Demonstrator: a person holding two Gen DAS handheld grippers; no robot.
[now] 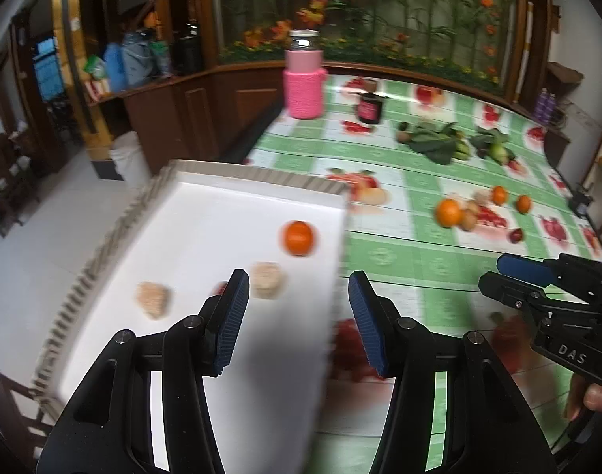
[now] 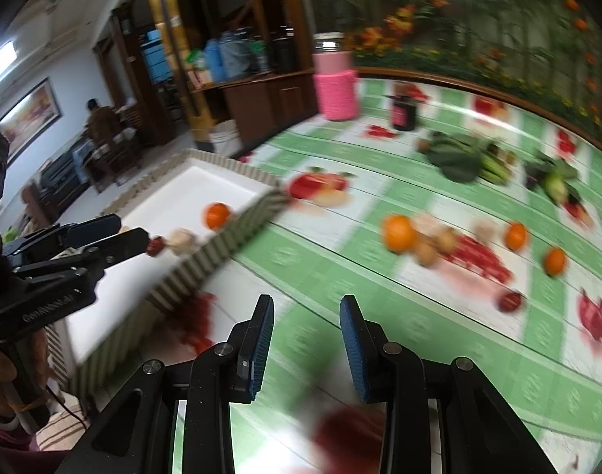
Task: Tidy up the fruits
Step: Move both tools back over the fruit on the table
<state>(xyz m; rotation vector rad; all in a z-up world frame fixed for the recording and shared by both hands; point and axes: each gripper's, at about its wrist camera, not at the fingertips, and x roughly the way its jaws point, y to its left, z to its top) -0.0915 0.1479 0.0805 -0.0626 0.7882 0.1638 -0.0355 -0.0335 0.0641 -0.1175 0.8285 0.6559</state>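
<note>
A: Where's the left gripper (image 1: pixel 299 316)?

B: Over the near right part of the white tray (image 1: pixel 206 213), its fingers spread apart with nothing between them. An orange (image 1: pixel 299 237) lies in the tray just ahead of it, with two pale fruits (image 1: pixel 266 279) beside its left fingertip.

A: And the right gripper (image 2: pixel 306 345)?

B: Over the green checked tablecloth (image 2: pixel 379 276), fingers also apart and empty. The loose fruits lie ahead and to its right: a large orange (image 2: pixel 398 233), two smaller oranges (image 2: pixel 515 236) and a dark red fruit (image 2: pixel 511 301), all well apart from it.
</note>
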